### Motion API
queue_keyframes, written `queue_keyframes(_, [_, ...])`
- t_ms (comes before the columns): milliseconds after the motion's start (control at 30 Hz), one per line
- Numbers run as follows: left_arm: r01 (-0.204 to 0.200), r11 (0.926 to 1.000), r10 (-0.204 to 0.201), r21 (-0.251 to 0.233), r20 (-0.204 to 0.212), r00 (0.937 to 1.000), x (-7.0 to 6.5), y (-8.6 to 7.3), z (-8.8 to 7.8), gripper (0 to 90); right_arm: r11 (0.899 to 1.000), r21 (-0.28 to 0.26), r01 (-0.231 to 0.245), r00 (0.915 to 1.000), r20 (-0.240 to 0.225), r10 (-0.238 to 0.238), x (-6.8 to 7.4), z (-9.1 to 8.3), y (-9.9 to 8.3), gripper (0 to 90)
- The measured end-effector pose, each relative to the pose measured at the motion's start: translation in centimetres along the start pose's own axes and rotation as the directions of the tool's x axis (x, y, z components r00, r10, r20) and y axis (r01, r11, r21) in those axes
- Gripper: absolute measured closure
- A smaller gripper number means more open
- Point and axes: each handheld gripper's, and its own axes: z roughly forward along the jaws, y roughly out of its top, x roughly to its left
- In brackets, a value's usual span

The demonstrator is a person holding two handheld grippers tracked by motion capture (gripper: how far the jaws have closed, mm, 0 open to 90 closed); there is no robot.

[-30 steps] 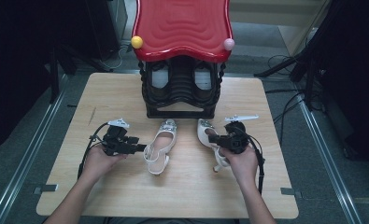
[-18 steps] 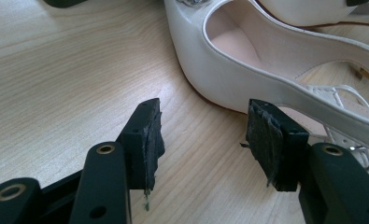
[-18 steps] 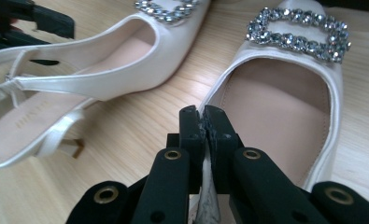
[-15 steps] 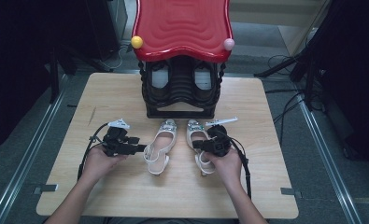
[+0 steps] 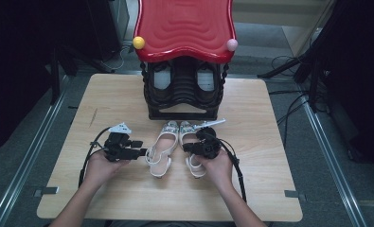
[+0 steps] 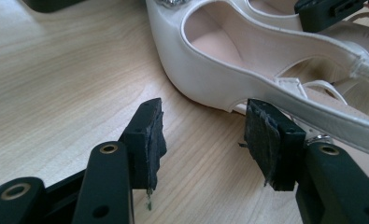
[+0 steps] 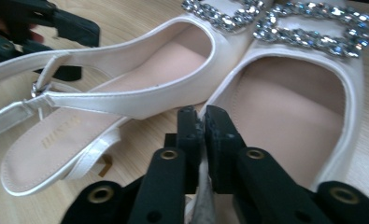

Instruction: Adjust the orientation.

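Two white slingback shoes with jewelled toes lie side by side on the wooden table (image 5: 279,161). My right gripper (image 5: 187,147) sits over the right shoe (image 5: 186,131). In the right gripper view its jaws (image 7: 203,123) pinch the inner rim of the right shoe (image 7: 289,116). They have just been opening slightly, with the rim still between them. My left gripper (image 5: 139,152) points at the left shoe (image 5: 163,146). Its jaws (image 6: 203,135) are open and have just been closing a little. Bare wood lies between them, and the left shoe (image 6: 210,79) starts just past the tips.
A black shoe rack (image 5: 184,101) with a wavy red top (image 5: 184,23) stands at the table's far middle, with dark shoes (image 5: 162,78) inside. Yellow (image 5: 138,42) and pink (image 5: 232,44) balls sit on its corners. Cables trail from both grippers.
My right hand has moved left with the right shoe, bringing it up against the left shoe. The left hand has stayed where it was.
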Motion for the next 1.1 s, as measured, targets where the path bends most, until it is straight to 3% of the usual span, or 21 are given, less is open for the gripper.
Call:
queue_keyframes(67, [-0.013, 0.9999, 0.013, 0.009, 0.002, 0.9999, -0.1, 0.0, 0.2, 50.7, 1.0, -0.007, -0.006, 0.9997, -0.025, 0.006, -0.1, -0.1, 0.1, 79.0])
queue_keyframes(233, [-0.02, 0.9993, 0.019, 0.031, 0.014, 0.9997, -0.2, 0.0, 0.5, 57.4, 0.997, -0.069, 0.044, 0.9979, -0.045, -0.047, 0.2, -1.7, 0.4, 79.2])
queue_keyframes(333, [0.009, 0.9997, -0.009, 0.022, 0.027, 0.9996, 0.0, 0.1, 0.4, 63.1, 0.992, -0.095, 0.078, 0.9966, -0.021, -0.08, 0.1, -3.0, 0.4, 83.5])
queue_keyframes(467, [0.057, 0.9983, -0.056, -0.011, 0.061, 0.9966, 0.3, 0.3, 0.0, 82.6, 0.987, -0.124, 0.1, 0.9949, 0.028, -0.097, -0.5, -4.5, -0.2, 88.3])
queue_keyframes(567, [0.042, 0.999, -0.042, -0.01, 0.055, 0.9976, 0.4, 0.7, 0.0, 88.0, 0.989, -0.127, 0.073, 0.9968, 0.042, -0.068, -1.6, -5.0, -0.8, 90.0])
queue_keyframes(833, [0.058, 0.9975, -0.059, 0.04, 0.045, 0.9972, 1.0, 0.9, 1.8, 86.5, 0.995, -0.095, -0.013, 0.9943, 0.104, 0.023, -4.8, -4.6, -2.3, 90.0])
queue_keyframes(933, [0.061, 0.9961, -0.064, 0.065, 0.048, 0.9968, 1.1, 0.8, 2.6, 86.2, 0.996, -0.071, -0.047, 0.9939, 0.097, 0.053, -5.6, -4.0, -2.8, 90.0])
queue_keyframes(1100, [0.055, 0.9962, -0.058, 0.067, 0.047, 0.9972, 0.9, 0.8, 3.0, 84.8, 0.997, -0.049, -0.063, 0.9957, 0.065, 0.066, -5.6, -2.6, -2.9, 90.0])
